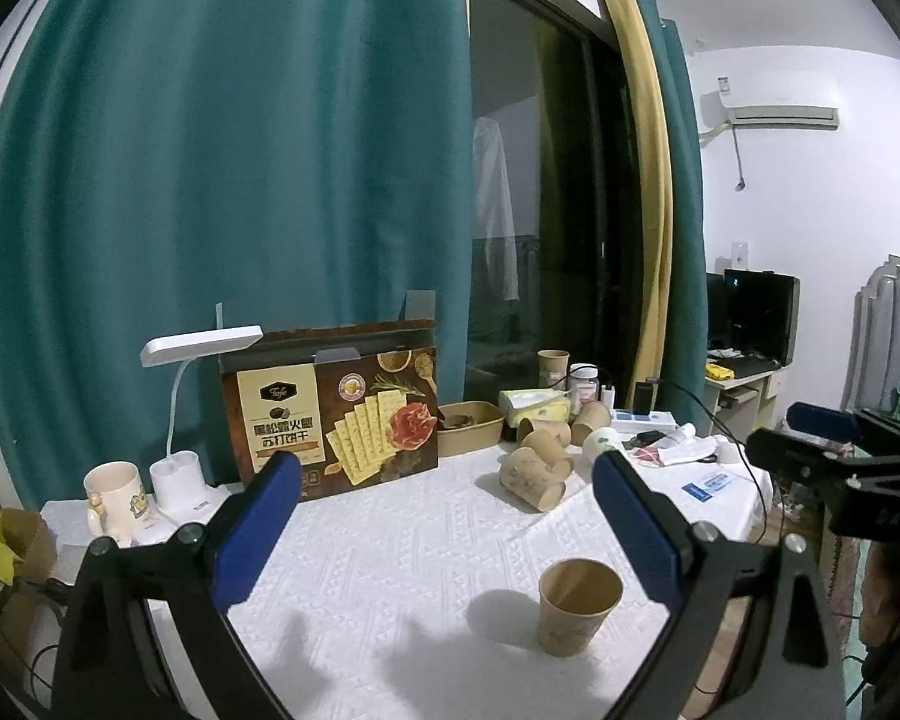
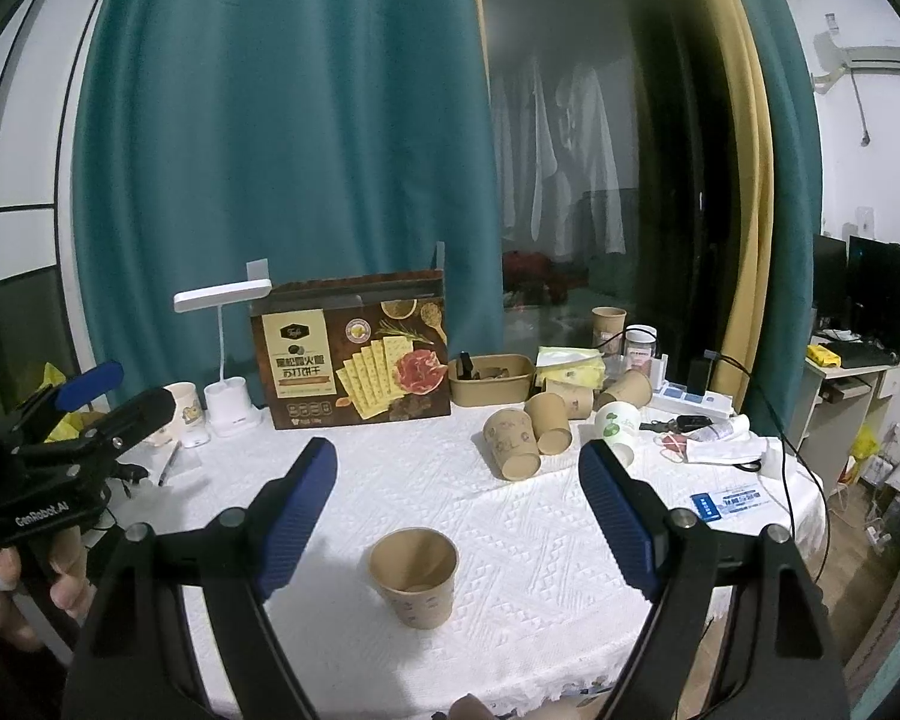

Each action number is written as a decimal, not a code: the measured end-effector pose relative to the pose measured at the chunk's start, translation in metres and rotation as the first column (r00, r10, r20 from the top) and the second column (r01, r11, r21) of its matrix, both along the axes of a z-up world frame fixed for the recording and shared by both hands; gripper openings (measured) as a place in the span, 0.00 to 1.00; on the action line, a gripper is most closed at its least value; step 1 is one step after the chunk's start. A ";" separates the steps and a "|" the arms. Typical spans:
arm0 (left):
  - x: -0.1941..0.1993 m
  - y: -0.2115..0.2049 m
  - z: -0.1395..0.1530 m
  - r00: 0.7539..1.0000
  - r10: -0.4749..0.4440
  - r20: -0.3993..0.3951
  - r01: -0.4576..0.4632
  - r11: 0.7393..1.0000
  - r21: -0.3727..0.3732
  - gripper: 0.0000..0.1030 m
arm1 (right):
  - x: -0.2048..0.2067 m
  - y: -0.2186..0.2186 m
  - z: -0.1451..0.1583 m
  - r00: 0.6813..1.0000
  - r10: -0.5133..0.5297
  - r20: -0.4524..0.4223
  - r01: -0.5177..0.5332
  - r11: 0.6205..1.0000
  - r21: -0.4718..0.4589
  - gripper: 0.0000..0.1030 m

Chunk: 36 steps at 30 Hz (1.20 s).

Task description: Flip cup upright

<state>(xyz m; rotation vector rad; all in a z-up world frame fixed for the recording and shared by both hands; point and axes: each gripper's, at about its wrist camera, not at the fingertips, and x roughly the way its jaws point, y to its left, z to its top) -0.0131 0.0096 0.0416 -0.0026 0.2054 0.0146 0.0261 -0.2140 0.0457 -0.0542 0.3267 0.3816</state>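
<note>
Both claws are held open and empty above the worktop (image 2: 510,540). The right claw (image 2: 456,516) is spread with the brown paper cup (image 2: 414,576) seen between its blue pads at about 6 o'clock from its midpoint, untouched. From the left claw (image 1: 444,516) the same cup (image 1: 579,606) is seen at 4 o'clock, close to the right-hand pad. The cup is already standing mouth up near the front edge of the white cloth. It is judged light, thin-walled and easily crushed; a gentle hold across the mid-wall, below the rolled rim, is advised. More cups (image 2: 528,432) are left lying at 1 o'clock, beside a cracker box (image 2: 354,360).
</note>
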 end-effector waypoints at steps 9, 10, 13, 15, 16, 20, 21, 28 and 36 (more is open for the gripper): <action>0.000 0.002 0.001 1.000 -0.005 -0.012 0.004 1.000 -0.020 0.95 | 0.001 0.000 -0.001 1.000 0.002 0.000 -0.002 1.000 0.000 0.79; 0.000 0.002 0.001 1.000 -0.005 -0.012 0.005 1.000 -0.020 0.95 | 0.001 0.000 -0.001 1.000 0.002 0.000 -0.002 1.000 -0.001 0.79; -0.002 0.002 0.001 1.000 -0.007 -0.010 0.007 1.000 -0.018 0.95 | 0.001 0.001 -0.002 1.000 0.002 0.001 -0.002 1.000 -0.001 0.79; -0.001 0.002 0.001 1.000 -0.009 -0.010 0.009 1.000 -0.018 0.95 | 0.001 0.000 -0.002 1.000 0.002 -0.001 -0.002 1.000 -0.001 0.79; -0.001 0.002 0.000 1.000 -0.010 -0.010 0.009 1.000 -0.017 0.95 | 0.001 0.000 -0.002 1.000 0.002 -0.002 -0.002 1.000 -0.001 0.79; -0.001 0.002 0.001 1.000 -0.008 -0.009 0.008 1.000 -0.019 0.95 | 0.002 0.000 -0.003 1.000 0.002 -0.001 -0.002 1.000 0.000 0.79; -0.001 0.002 0.001 1.000 -0.008 -0.010 0.008 1.000 -0.018 0.95 | 0.002 -0.001 -0.002 1.000 0.003 -0.002 -0.003 1.000 0.000 0.79; -0.001 0.002 0.001 1.000 -0.008 -0.010 0.008 1.000 -0.017 0.95 | 0.002 -0.001 -0.002 1.000 0.003 -0.002 -0.003 1.000 -0.001 0.79; -0.001 0.002 0.001 1.000 -0.007 -0.010 0.007 1.000 -0.018 0.95 | 0.002 -0.001 -0.004 1.000 0.003 -0.003 -0.003 1.000 0.000 0.79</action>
